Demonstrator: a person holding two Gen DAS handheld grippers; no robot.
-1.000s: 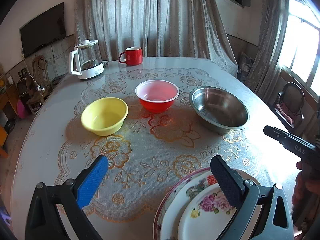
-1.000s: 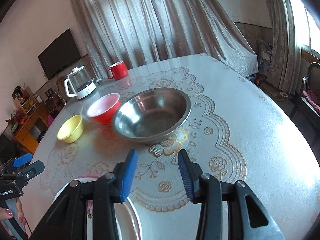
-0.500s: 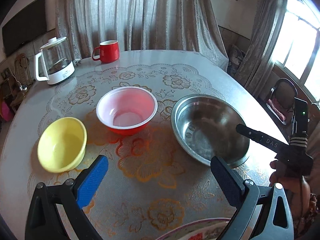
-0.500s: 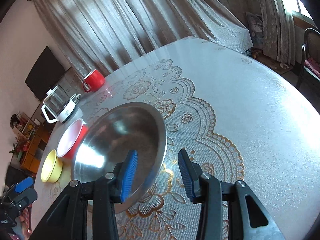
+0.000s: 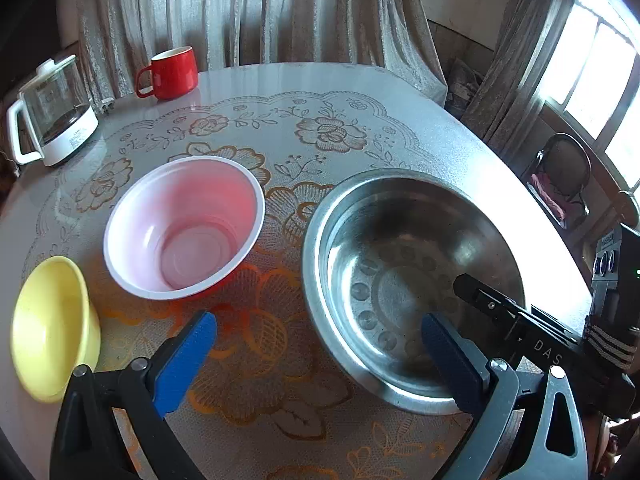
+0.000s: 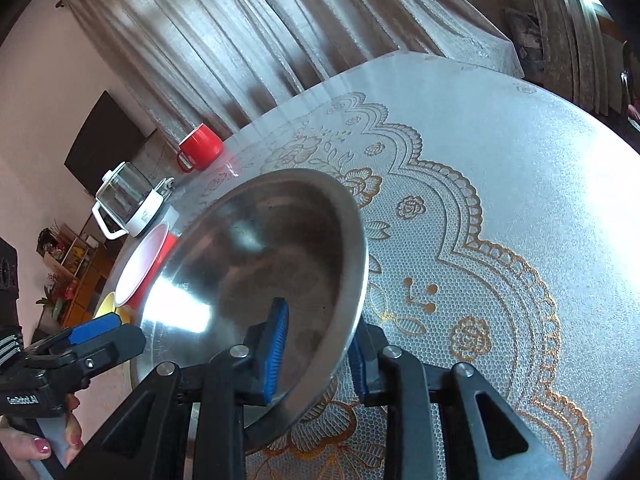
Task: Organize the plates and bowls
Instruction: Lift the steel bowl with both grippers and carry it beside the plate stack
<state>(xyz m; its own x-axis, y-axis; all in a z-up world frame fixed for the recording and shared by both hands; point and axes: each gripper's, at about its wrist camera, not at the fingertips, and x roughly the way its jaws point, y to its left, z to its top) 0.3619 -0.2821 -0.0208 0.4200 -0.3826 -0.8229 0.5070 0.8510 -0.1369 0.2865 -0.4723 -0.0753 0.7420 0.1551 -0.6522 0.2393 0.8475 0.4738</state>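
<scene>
I see a round table (image 5: 460, 136) covered by a pale cloth with gold lace flowers. On it a steel bowl (image 5: 400, 240) sits at the right, a red bowl (image 5: 184, 224) just beside it at the left, and a yellow bowl (image 5: 48, 328) further left near the edge. At the far side stand a red mug (image 5: 172, 72) and a glass kettle (image 5: 52, 112).

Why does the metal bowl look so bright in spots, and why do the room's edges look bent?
Left wrist view: window light washes out the table's right edge; the steel bowl mirrors it. Right wrist view: a white glare patch sits on the bowl's inside; the curtains lean, which is fisheye distortion, and the corners go black.
</scene>
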